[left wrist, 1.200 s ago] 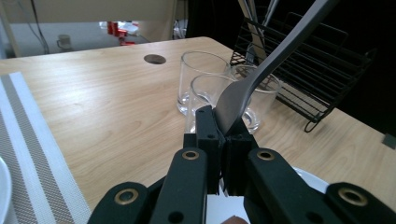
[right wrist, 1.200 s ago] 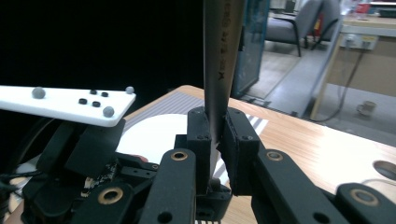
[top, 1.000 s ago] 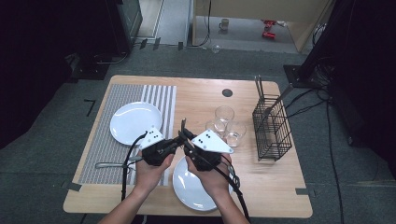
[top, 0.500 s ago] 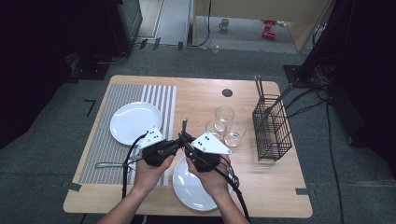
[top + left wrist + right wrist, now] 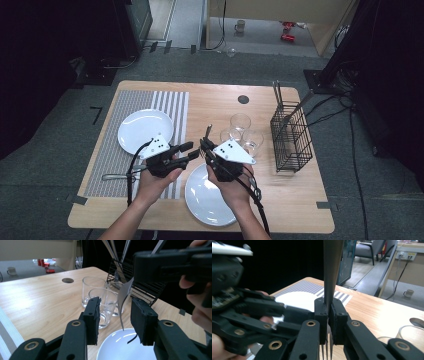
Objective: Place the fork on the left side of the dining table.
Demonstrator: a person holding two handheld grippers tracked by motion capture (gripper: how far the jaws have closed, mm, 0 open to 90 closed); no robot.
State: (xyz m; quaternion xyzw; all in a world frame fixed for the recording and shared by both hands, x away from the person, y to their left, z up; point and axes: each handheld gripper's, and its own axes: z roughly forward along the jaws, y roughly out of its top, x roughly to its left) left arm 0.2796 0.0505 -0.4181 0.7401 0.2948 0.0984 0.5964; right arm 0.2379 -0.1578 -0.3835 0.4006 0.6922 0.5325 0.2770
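Note:
A metal fork (image 5: 208, 132) stands nearly upright over the table's front middle, with my right gripper (image 5: 204, 147) shut on its neck. In the right gripper view the pads (image 5: 322, 315) pinch the fork (image 5: 333, 265), handle up and tines below. My left gripper (image 5: 190, 151) faces it from the left. Its jaws have just been opening, and in the left gripper view the fork's lower end (image 5: 123, 302) hangs between them, touching neither pad (image 5: 92, 315). Below the fork lies a white plate (image 5: 207, 200).
A second white plate (image 5: 145, 131) sits on the striped mat (image 5: 112, 150), and another utensil (image 5: 112, 176) lies on the mat's near part. Three clear glasses (image 5: 240, 122) stand right of centre. Beyond them a black wire basket (image 5: 290, 142) holds cutlery at the right edge.
The left gripper's jaws have parted from around the fork. The fork stays in the right gripper. Both hands have kept their places.

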